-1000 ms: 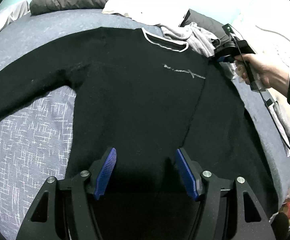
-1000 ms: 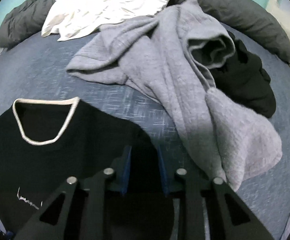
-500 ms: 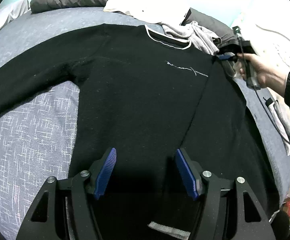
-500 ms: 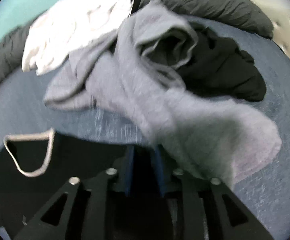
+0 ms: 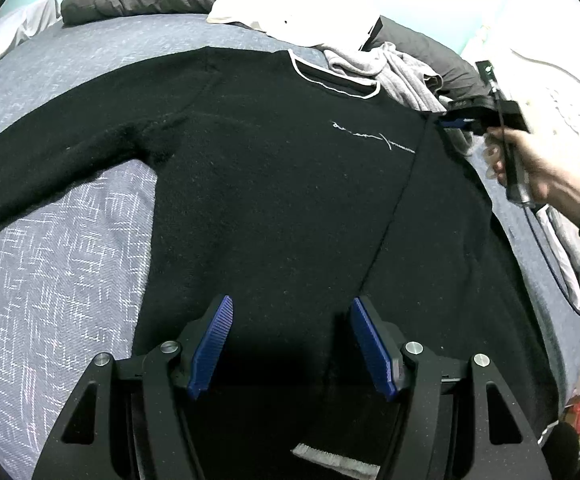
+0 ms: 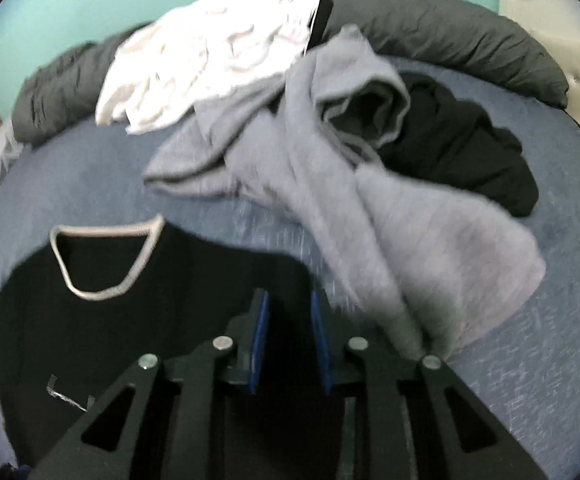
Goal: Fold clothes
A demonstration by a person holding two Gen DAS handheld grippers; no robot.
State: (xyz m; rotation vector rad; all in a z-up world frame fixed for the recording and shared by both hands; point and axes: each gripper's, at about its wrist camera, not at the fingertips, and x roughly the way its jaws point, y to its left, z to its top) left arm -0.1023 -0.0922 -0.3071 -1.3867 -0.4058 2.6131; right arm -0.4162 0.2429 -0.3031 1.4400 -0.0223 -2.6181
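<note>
Black knit sweater (image 5: 274,184), one, lies flat on the blue-grey bed (image 5: 62,264), right sleeve folded inward. Soft and limp, likely best taken at shoulder or hem. The left gripper (image 5: 290,340) hovers over the hem, jaws wide, empty. The right gripper (image 6: 289,340) pinches the shoulder, jaws nearly closed. Beyond: one grey hoodie (image 6: 330,184), one white garment (image 6: 210,56).

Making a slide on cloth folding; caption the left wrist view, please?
Open left gripper above black sweater's hem; right gripper pinches its shoulder.
</note>
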